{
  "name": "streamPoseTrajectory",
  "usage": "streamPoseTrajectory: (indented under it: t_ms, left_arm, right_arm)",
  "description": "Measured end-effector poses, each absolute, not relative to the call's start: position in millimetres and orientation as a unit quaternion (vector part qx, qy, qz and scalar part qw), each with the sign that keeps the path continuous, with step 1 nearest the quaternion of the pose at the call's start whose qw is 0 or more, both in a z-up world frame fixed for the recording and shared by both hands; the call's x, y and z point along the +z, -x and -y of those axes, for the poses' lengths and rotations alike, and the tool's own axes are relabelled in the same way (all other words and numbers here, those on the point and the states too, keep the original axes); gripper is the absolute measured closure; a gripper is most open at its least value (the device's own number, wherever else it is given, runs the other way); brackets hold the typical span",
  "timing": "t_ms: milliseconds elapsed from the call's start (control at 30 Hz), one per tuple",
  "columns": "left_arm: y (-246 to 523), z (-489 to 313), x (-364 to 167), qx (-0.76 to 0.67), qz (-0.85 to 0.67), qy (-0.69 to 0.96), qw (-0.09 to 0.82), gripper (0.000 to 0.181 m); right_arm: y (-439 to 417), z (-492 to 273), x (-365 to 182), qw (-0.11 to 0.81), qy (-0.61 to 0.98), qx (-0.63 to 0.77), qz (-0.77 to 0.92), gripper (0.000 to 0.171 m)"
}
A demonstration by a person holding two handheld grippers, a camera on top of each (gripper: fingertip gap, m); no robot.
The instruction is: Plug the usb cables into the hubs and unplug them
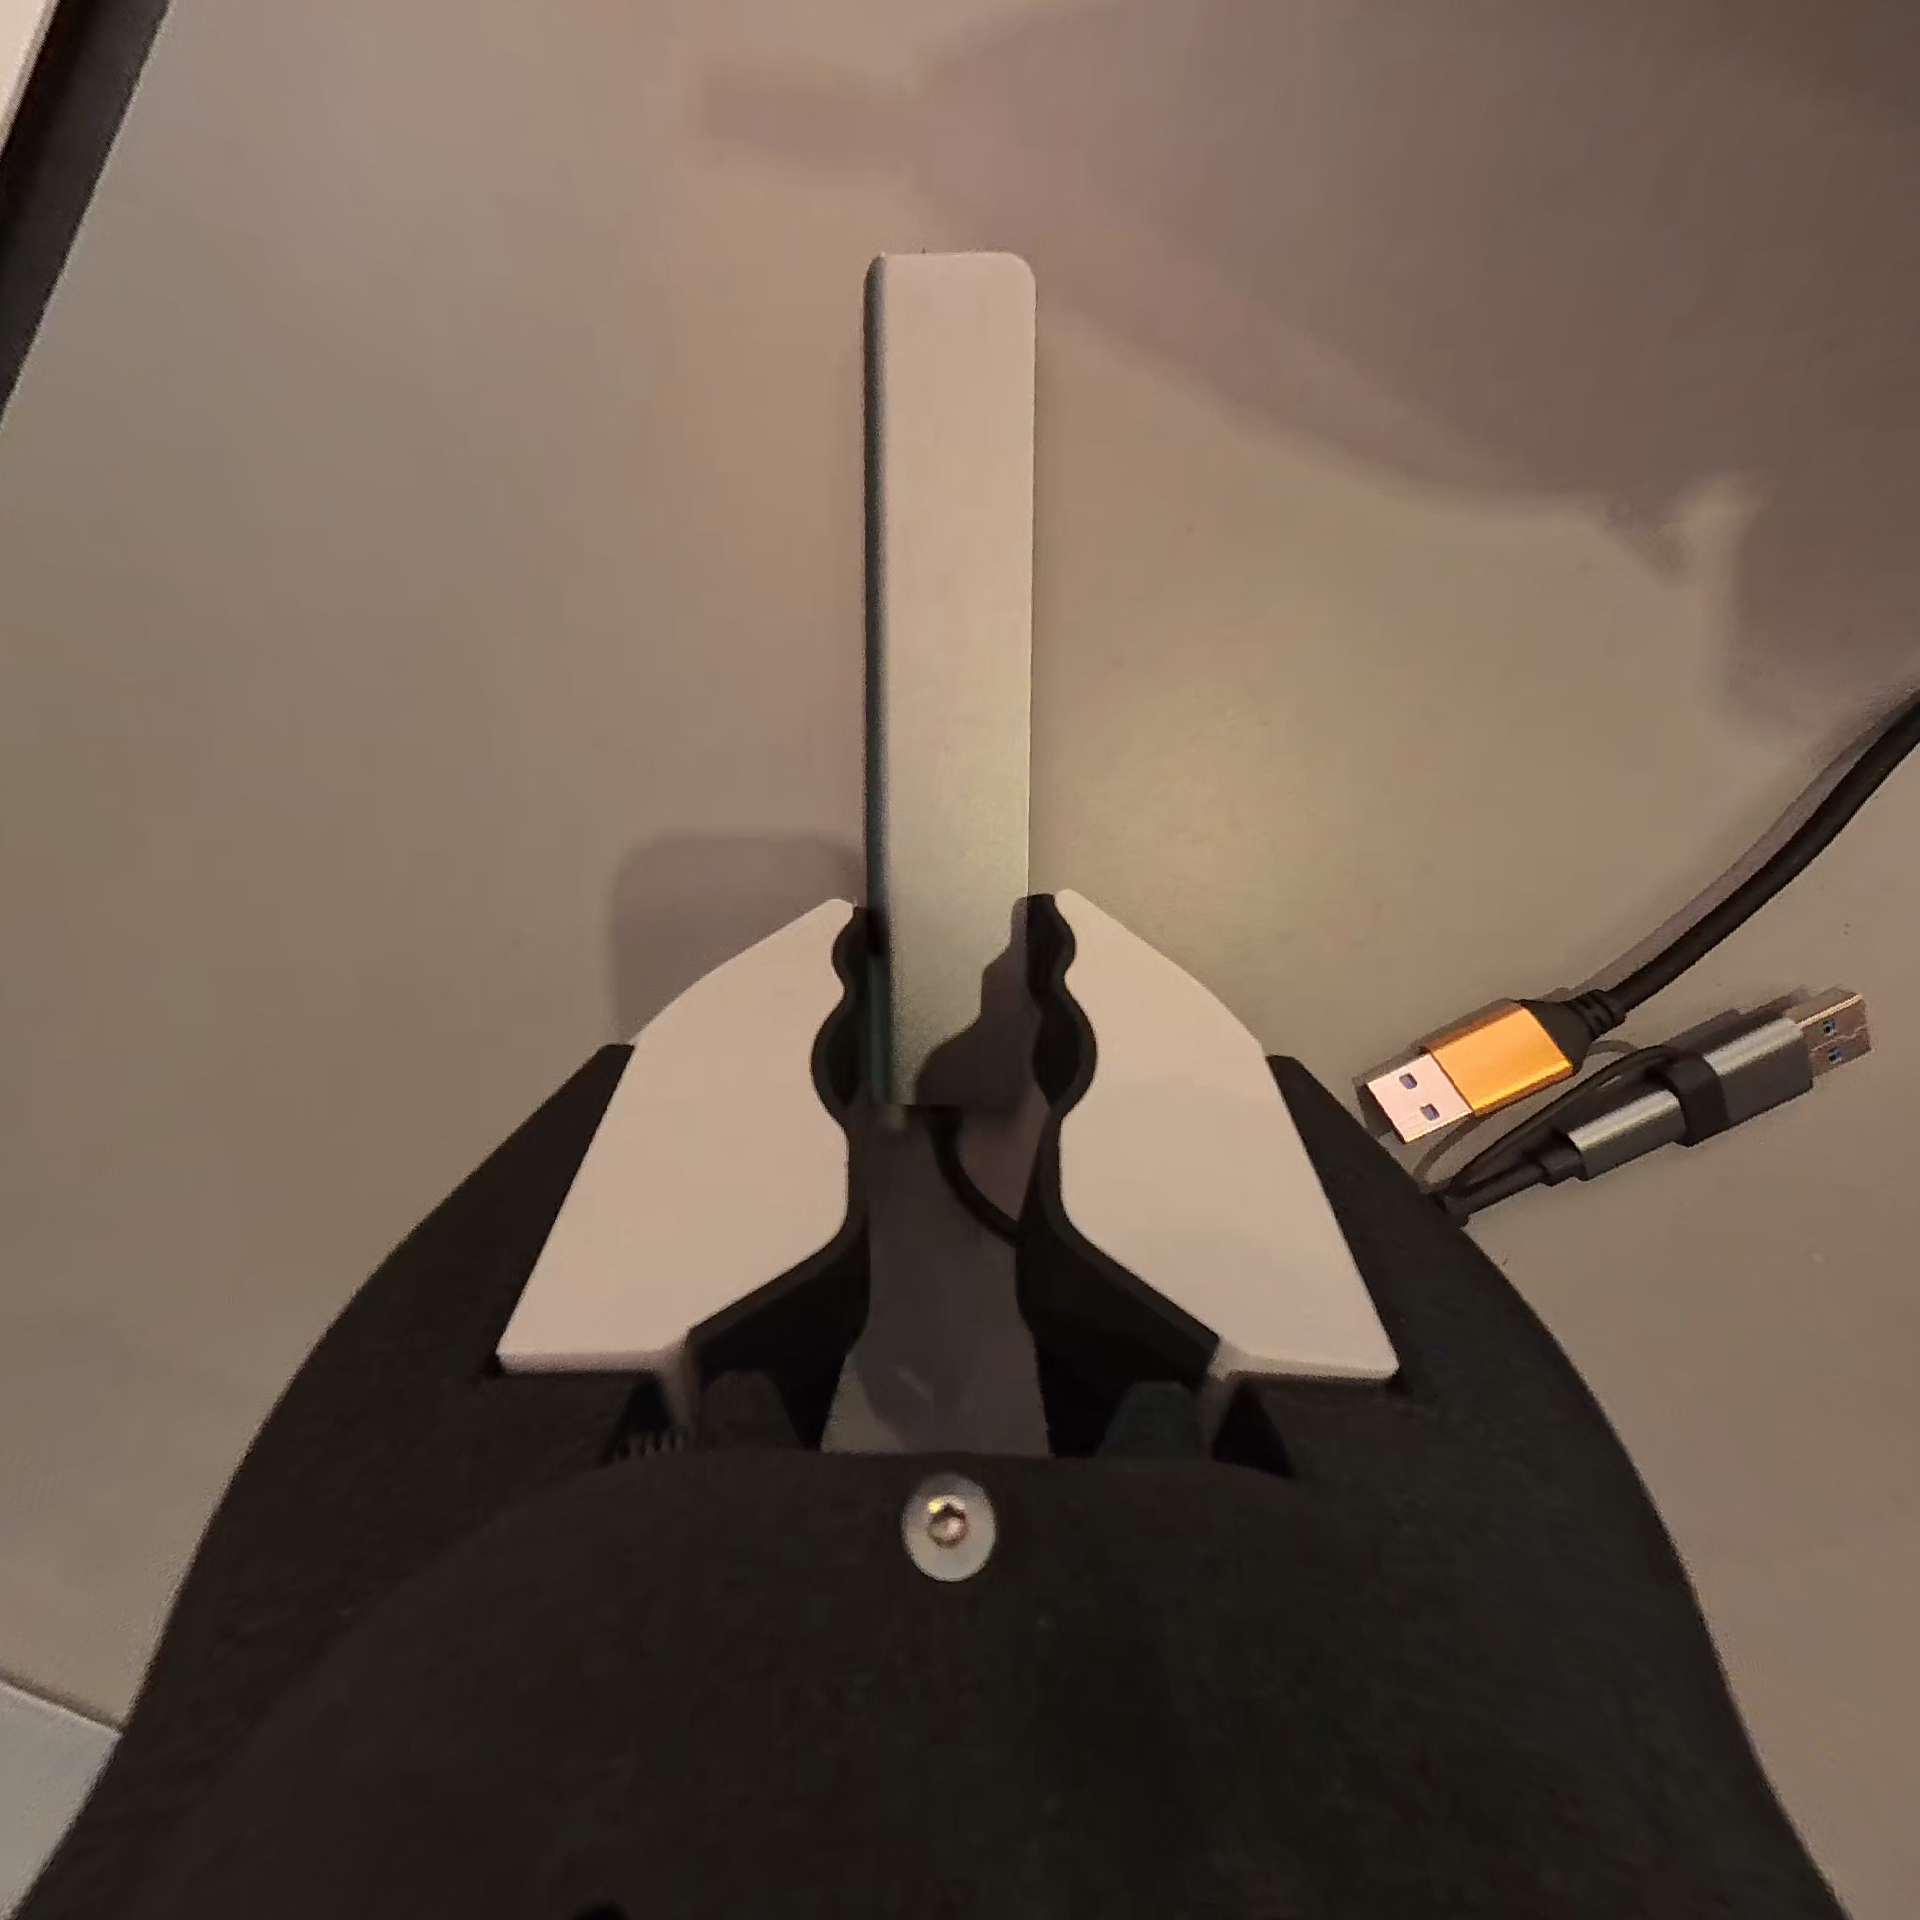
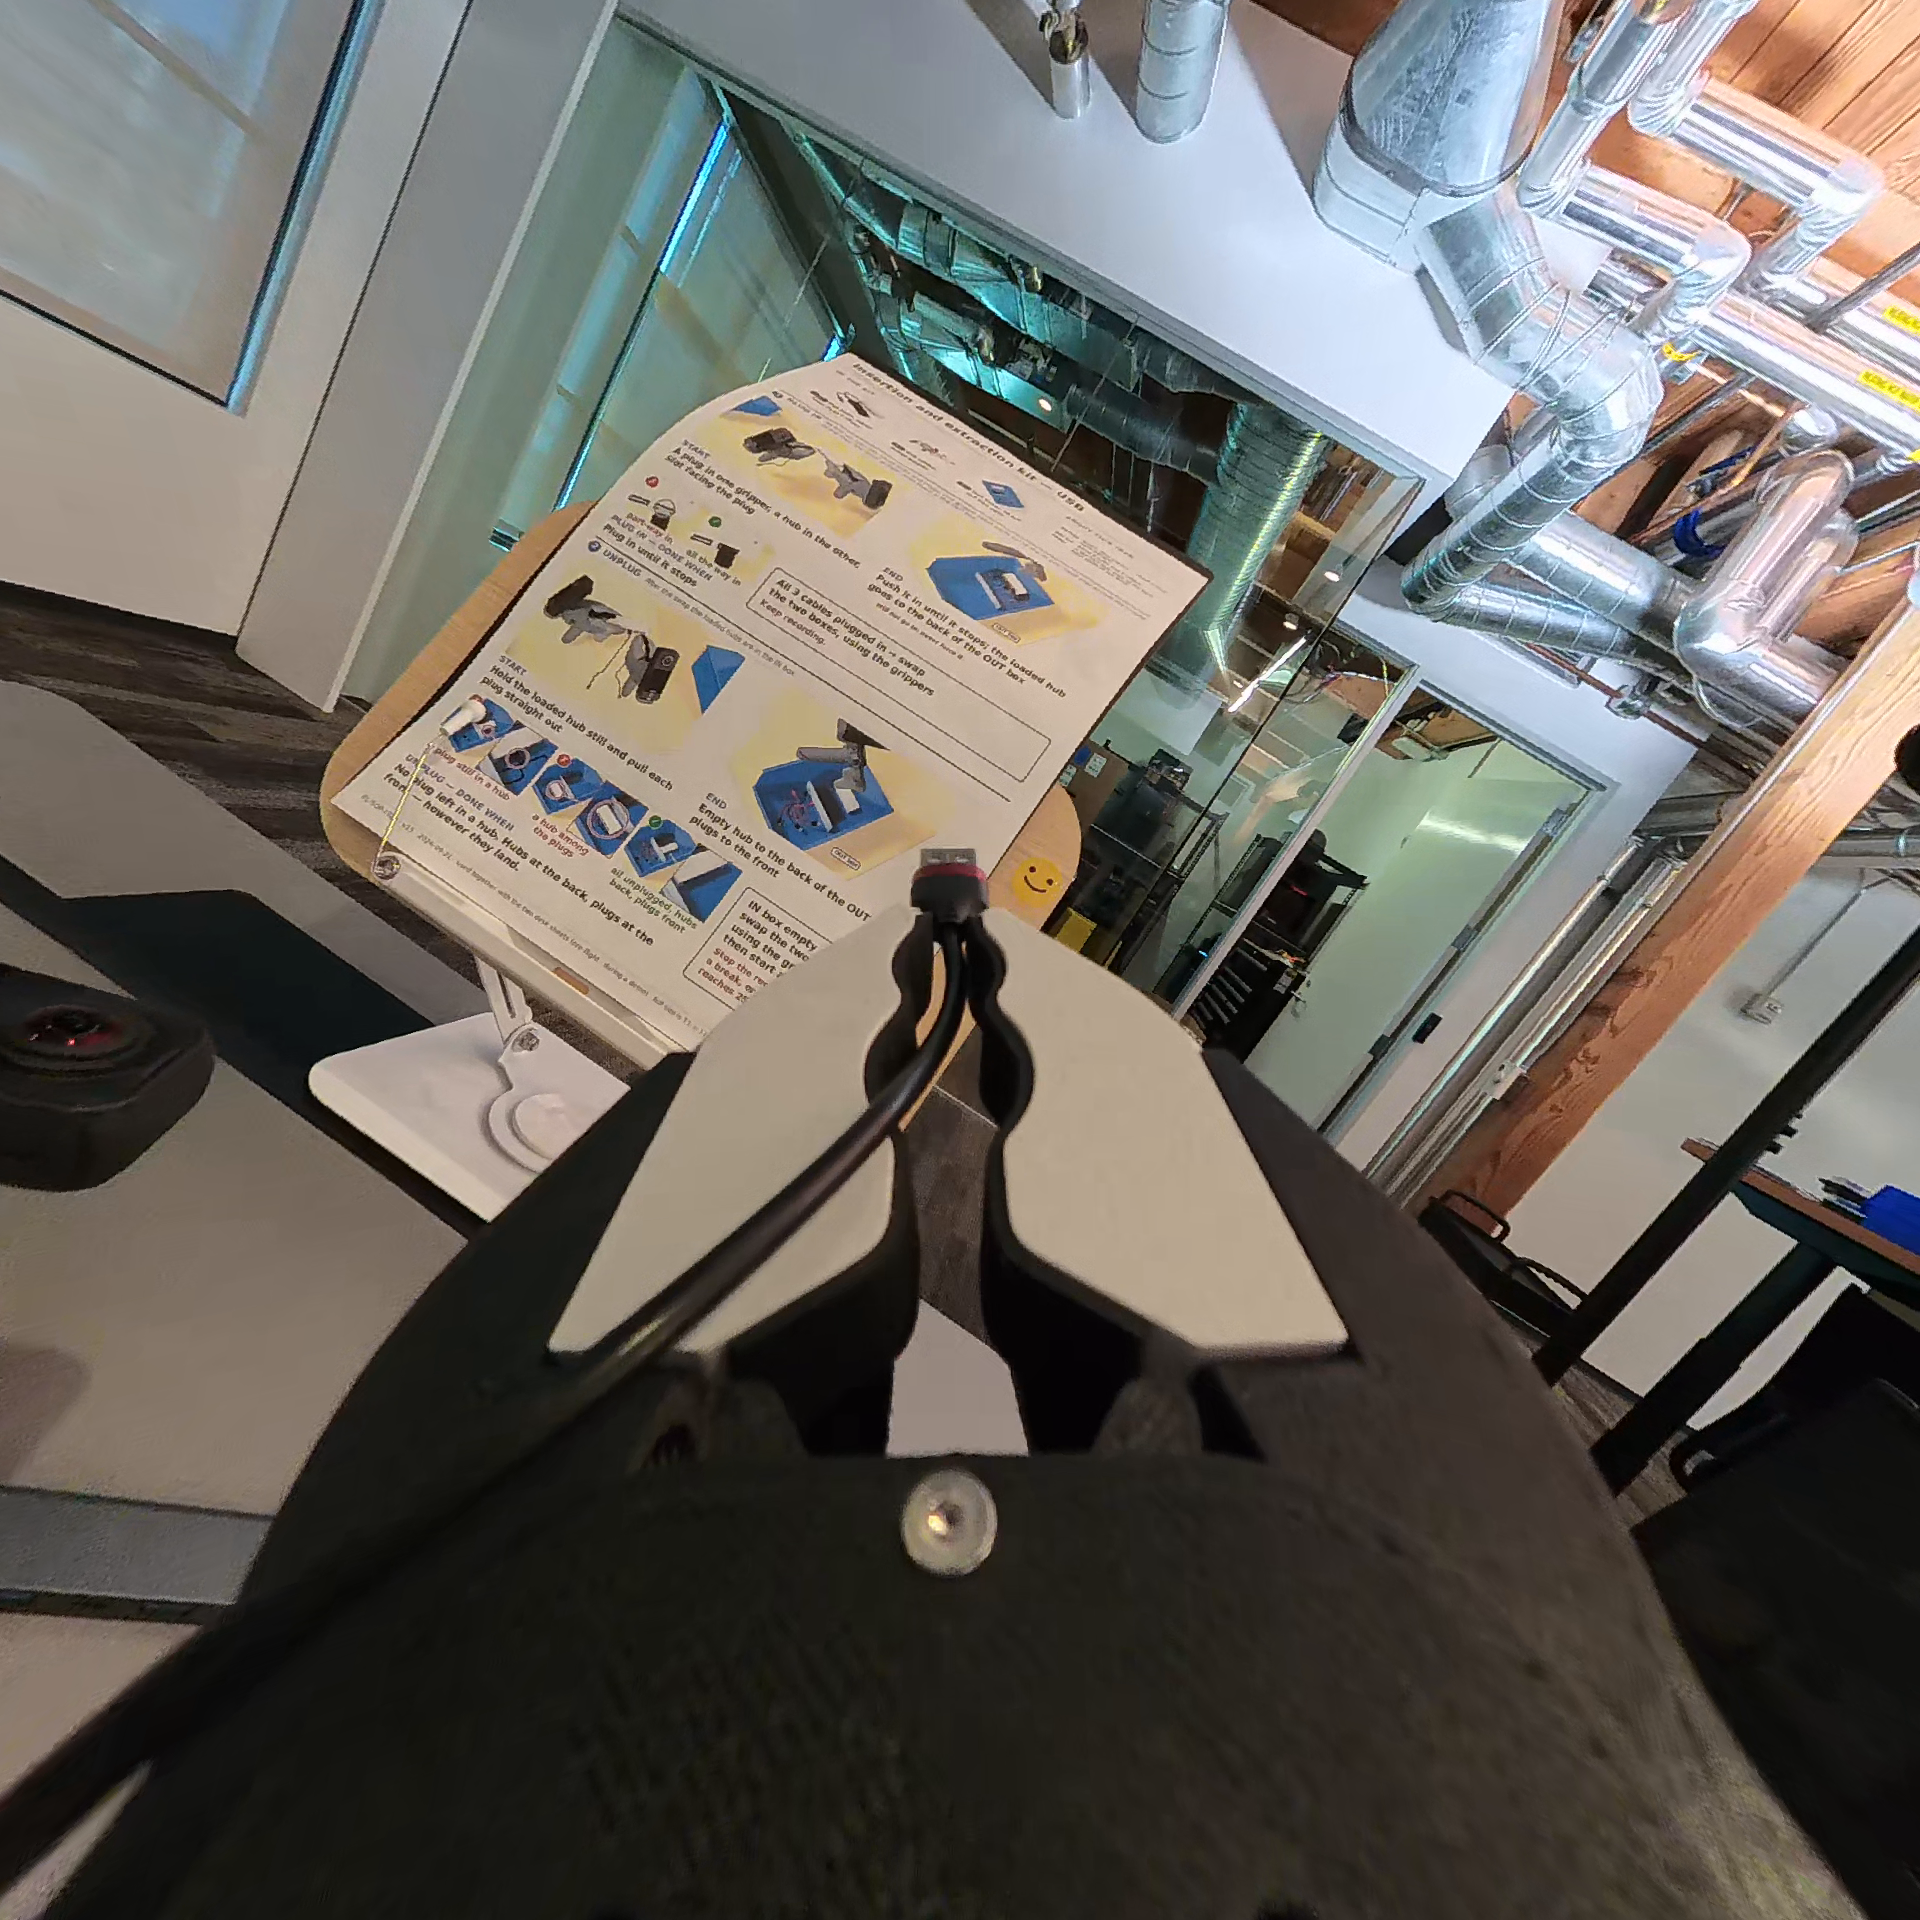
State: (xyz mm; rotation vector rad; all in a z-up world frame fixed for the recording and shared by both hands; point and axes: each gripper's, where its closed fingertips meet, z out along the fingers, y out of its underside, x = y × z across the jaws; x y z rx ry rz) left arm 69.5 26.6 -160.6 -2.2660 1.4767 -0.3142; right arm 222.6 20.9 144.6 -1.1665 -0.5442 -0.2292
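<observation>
In the left wrist view my left gripper (image 1: 951,914) is shut on the near end of a long grey USB hub (image 1: 951,582), which sticks straight out ahead over the grey table. The hub's thin black cable (image 1: 971,1195) curls back between the fingers. To the right on the table lie an orange-shelled USB plug (image 1: 1475,1065) on a black cable and a grey USB plug (image 1: 1756,1039). In the right wrist view my right gripper (image 2: 948,914) is raised and shut on a red-and-black USB plug (image 2: 948,878), its metal tip pointing forward. Its black cable (image 2: 831,1174) loops back over the left finger.
An instruction sheet on a wooden board with a white stand (image 2: 769,665) stands on the table ahead of the right gripper. A black camera-like device (image 2: 94,1070) sits at the left. Glass walls, ducts and a wooden post lie beyond. The table edge (image 1: 62,260) shows top left.
</observation>
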Motion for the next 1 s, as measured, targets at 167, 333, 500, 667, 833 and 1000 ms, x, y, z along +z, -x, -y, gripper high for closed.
streamPoseTrajectory:
  t_ms: [167,333,500,667,833,1000]
  left_arm:
    - [-80.2,-30.0,-161.1,-0.138,-0.518,0.81,0.24,0.126]
    - [-81.6,-25.1,-158.1,-0.174,-0.489,0.83,0.206,0.152]
    - [-91.0,-17.7,-136.0,-0.303,-0.424,0.83,0.197,0.152]
    - [-95.3,-15.3,-98.0,-0.428,-0.361,0.803,0.202,0.153]
    - [-90.7,-24.8,-44.6,-0.477,-0.32,0.767,0.287,0.153]
    - [-81.6,-26.6,-6.3,-0.417,-0.343,0.75,0.383,0.152]
  right_arm:
    - [-219.5,-24.5,140.1,0.788,0.55,-0.101,0.259,0.165]
    - [-213.5,-27.8,133.2,0.777,0.558,-0.101,0.273,0.165]
    - [-210.7,-31.9,126.4,0.767,0.571,-0.088,0.281,0.165]
    - [-208.0,-36.9,118.1,0.755,0.589,-0.05,0.282,0.165]
    - [-187.6,-38.1,103.5,0.732,0.601,-0.034,0.319,0.165]
    - [-155.9,-31.5,88.7,0.703,0.608,-0.003,0.37,0.165]
